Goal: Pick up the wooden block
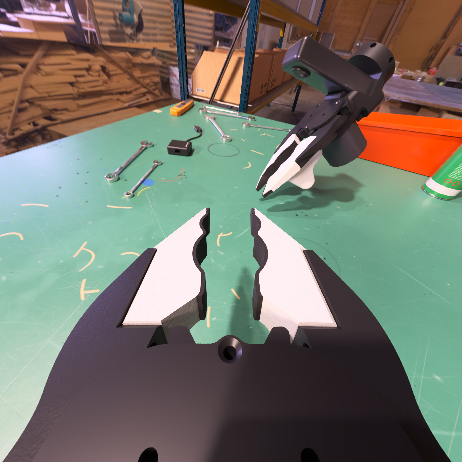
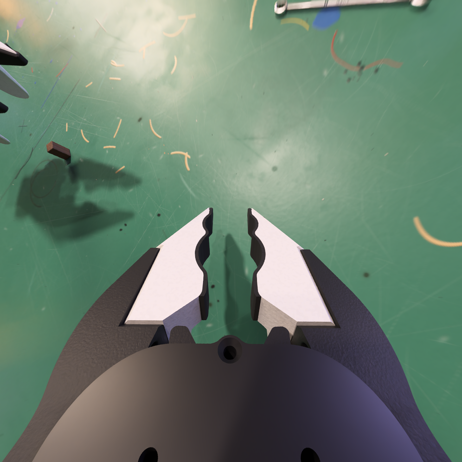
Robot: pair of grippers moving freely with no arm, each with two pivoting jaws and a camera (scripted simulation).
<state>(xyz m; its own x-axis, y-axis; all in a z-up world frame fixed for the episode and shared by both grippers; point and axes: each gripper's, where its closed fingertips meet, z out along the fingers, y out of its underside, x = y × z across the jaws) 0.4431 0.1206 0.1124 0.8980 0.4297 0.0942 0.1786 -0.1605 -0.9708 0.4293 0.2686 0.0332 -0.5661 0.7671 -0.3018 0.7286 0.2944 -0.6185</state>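
The wooden block (image 2: 58,153) is small, dark brown and oblong, lying on its long side on the scratched green table (image 2: 287,150).

blue shelving (image 1: 180,50) — stacked lumber (image 1: 75,75) behind.

Count of things on the green desk (image 1: 62,250)

Two tongs: the left tongs (image 1: 230,212) and the right tongs (image 2: 230,212). One wooden block (image 2: 58,150). Perhaps six wrenches: two near ones (image 1: 128,160) (image 1: 143,178), and about four farther back (image 1: 217,127), where they overlap and are hard to separate. One black adapter (image 1: 179,147), one orange-yellow tool (image 1: 181,107), one orange bin (image 1: 410,140), one green can (image 1: 447,175).
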